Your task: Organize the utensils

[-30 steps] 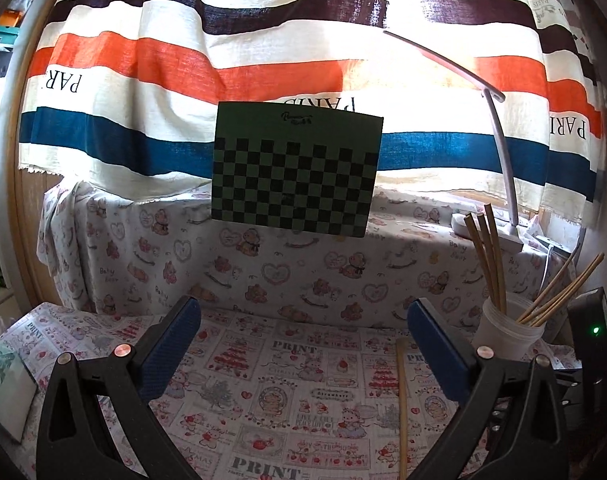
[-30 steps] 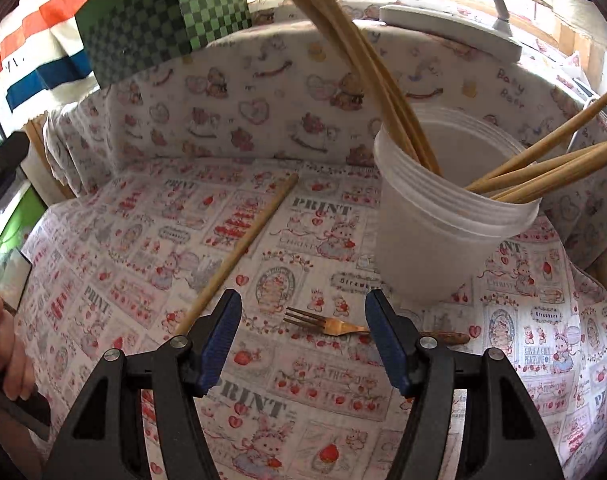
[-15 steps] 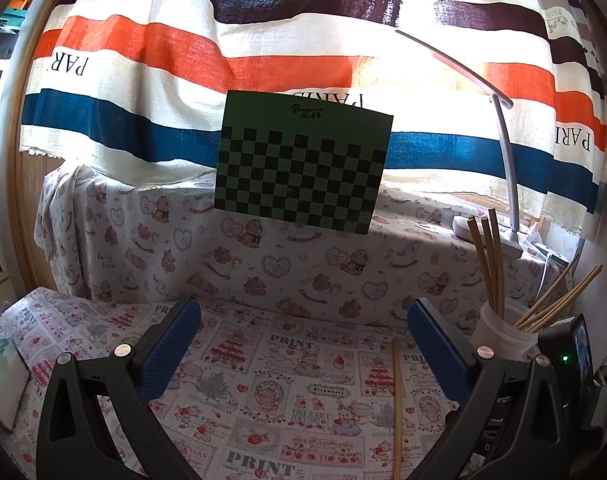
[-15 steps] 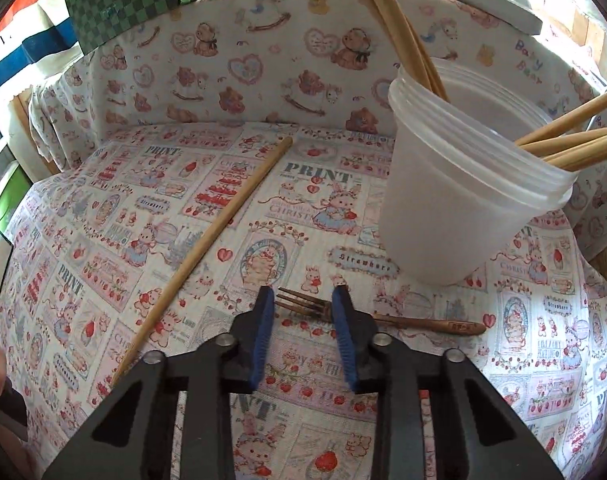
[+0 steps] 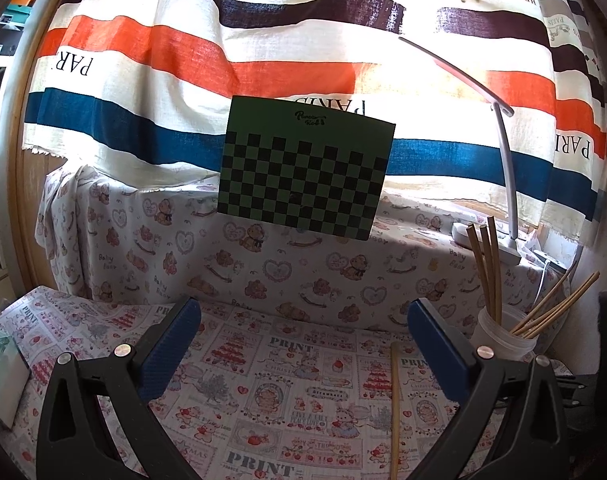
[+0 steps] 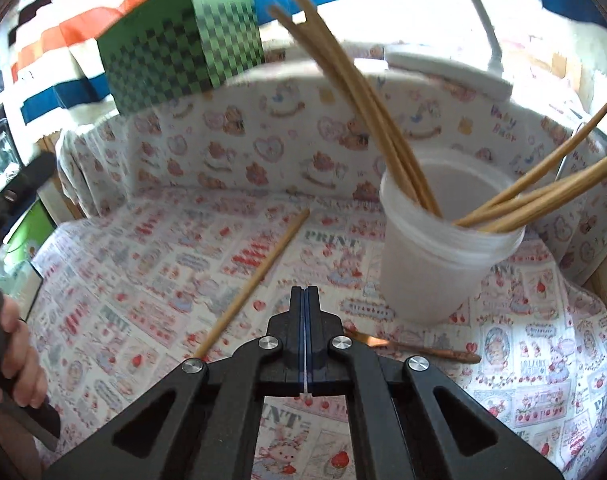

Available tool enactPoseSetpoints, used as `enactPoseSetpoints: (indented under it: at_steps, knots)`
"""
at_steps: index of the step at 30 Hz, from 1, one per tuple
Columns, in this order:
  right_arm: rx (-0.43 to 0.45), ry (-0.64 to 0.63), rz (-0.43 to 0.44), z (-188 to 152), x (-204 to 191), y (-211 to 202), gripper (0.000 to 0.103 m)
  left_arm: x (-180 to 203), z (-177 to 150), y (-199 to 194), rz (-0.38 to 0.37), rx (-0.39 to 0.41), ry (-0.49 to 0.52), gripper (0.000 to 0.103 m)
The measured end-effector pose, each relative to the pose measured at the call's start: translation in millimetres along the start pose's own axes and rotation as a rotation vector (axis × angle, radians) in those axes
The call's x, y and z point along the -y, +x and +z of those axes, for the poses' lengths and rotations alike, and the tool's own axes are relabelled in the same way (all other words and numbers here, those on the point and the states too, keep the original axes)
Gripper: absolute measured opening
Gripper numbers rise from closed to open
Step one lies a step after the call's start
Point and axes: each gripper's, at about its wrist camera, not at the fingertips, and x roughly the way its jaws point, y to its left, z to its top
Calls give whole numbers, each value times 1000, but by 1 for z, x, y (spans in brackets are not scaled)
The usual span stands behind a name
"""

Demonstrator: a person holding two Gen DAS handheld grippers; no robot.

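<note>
While the left tool [image 5: 301, 312] hangs wide open and empty above the table [image 5: 115, 322], apparently waiting its turn, one loose chopstick [image 6: 255, 280] lies slantwise on the cloth [image 6: 143, 264]. Right tool [image 6: 305, 292]: jaws just closed, pads meeting, nothing visible between them. The fork [image 6: 423, 350] lies beneath it, tines hidden, probably the intended pick. Cup [image 6: 431, 272], at right, collects the sorted chopsticks [image 6: 363, 92]. Legible: "PRINT" on the cloth; "HERMES" and "PARIS" on the curtain [image 5: 183, 52].
</note>
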Motion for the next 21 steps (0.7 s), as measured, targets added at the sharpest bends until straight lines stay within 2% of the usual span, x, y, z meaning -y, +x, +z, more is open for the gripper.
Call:
enactPoseSetpoints:
  at_steps: [3, 6, 7, 8, 10, 17, 21]
  knots:
    - [48, -24, 3, 3, -2, -13, 0, 1, -1, 1, 12, 3, 15, 103]
    - [35, 10, -43, 5, 4, -12, 2, 2, -1, 1, 11, 4, 18, 103]
    - [13, 31, -33, 5, 8, -7, 8, 2, -2, 2, 11, 2, 19, 103]
    - [-5, 53, -23, 5, 12, -1, 21, 3, -2, 2, 11, 0, 22, 103]
    - [-30, 63, -19, 4, 20, 9, 38, 5, -4, 3, 13, -4, 30, 103]
    - [-103, -9, -97, -7, 9, 39, 39, 6, -5, 5, 11, -14, 32, 103]
    - [-115, -55, -162, -12, -1, 47, 39, 4, -5, 6, 5, -21, 22, 103]
